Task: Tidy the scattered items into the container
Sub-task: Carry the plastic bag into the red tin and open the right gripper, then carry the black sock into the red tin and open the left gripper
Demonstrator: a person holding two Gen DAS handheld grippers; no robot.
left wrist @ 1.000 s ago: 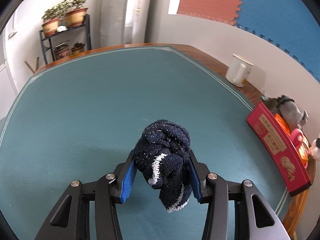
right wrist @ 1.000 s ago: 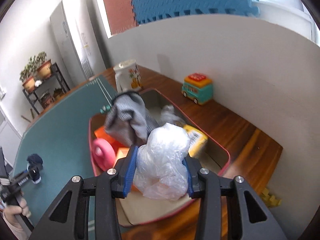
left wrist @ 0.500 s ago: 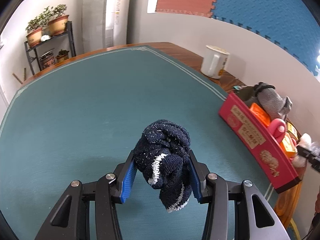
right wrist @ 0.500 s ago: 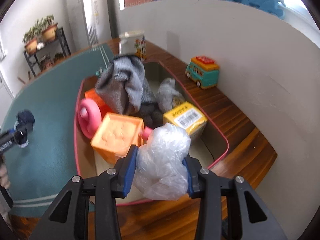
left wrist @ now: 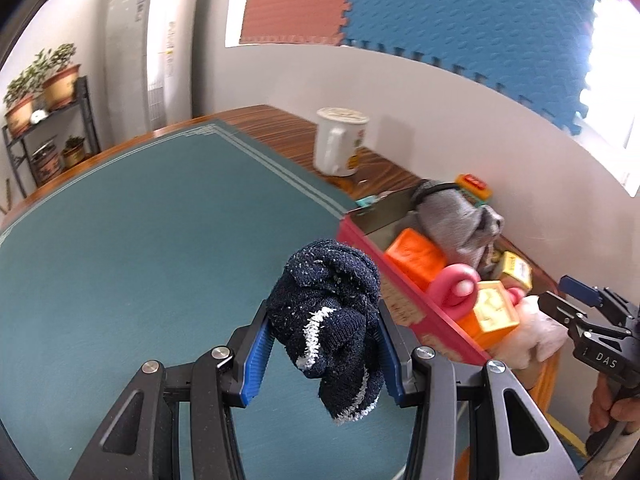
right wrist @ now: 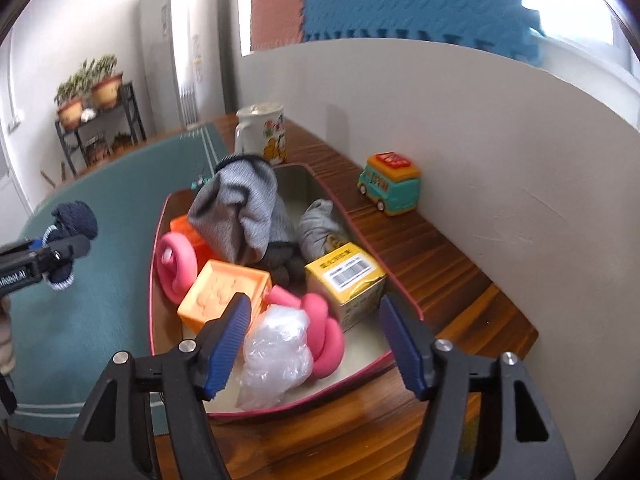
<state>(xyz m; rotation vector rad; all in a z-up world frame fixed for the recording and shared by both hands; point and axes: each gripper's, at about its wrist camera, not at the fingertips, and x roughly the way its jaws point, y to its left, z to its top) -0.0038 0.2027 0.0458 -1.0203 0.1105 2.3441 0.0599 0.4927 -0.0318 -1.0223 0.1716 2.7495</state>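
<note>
My left gripper [left wrist: 322,350] is shut on a dark navy sock [left wrist: 326,320] with white flecks, held above the teal mat just left of the red container [left wrist: 416,316]. My right gripper [right wrist: 316,340] hangs over the container's near end [right wrist: 360,372], its jaws opening. The crumpled clear plastic bag [right wrist: 278,356] lies loose between the blue pads, touching neither, resting inside the container. In the container also sit a grey sock [right wrist: 240,208], orange blocks [right wrist: 222,296], pink toys [right wrist: 176,264] and a yellow box [right wrist: 346,276].
A white mug [right wrist: 262,134] stands on the wooden table beyond the container. A teal and orange toy bus [right wrist: 390,188] sits by the white wall. The teal mat [left wrist: 140,240] spreads left. A plant shelf [left wrist: 44,128] stands at the far wall.
My right gripper's jaws have spread and let go of the plastic bag, which dropped into the container. My left gripper carried the navy sock rightward, closer to the container.
</note>
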